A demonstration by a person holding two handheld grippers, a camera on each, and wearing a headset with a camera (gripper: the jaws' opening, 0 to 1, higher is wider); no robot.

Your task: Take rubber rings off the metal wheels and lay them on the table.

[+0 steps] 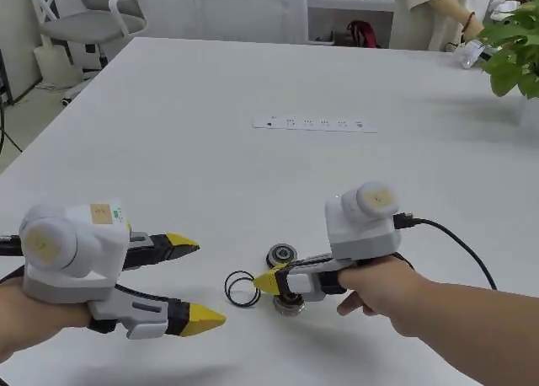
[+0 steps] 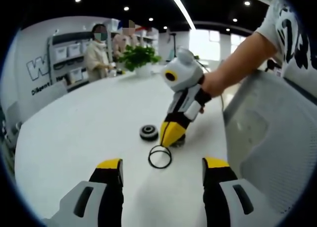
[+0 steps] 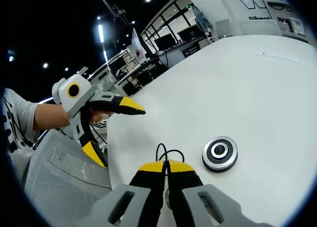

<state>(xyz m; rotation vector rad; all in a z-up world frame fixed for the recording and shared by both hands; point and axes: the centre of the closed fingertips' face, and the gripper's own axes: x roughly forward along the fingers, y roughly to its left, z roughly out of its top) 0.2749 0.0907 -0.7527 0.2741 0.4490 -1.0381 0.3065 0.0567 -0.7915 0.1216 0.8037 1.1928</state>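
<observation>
Two thin black rubber rings (image 1: 242, 289) lie overlapping on the white table (image 1: 168, 150). My right gripper (image 1: 268, 281) is shut, its yellow tips pinching the near edge of a ring (image 3: 165, 151). One metal wheel (image 1: 281, 255) with a black rim sits just beyond the tips, also in the right gripper view as the wheel (image 3: 220, 152). A second wheel (image 1: 289, 304) lies under the right gripper's body. My left gripper (image 1: 195, 281) hovers open to the left of the rings, holding nothing. In the left gripper view the ring (image 2: 160, 156) lies ahead of my left gripper (image 2: 162, 163).
A white power strip (image 1: 313, 123) lies mid-table, farther back. A green plant (image 1: 515, 49) stands at the far right corner. An office chair (image 1: 93, 11) and a person (image 1: 434, 15) are beyond the table. A mesh chair (image 2: 267, 133) stands close by me.
</observation>
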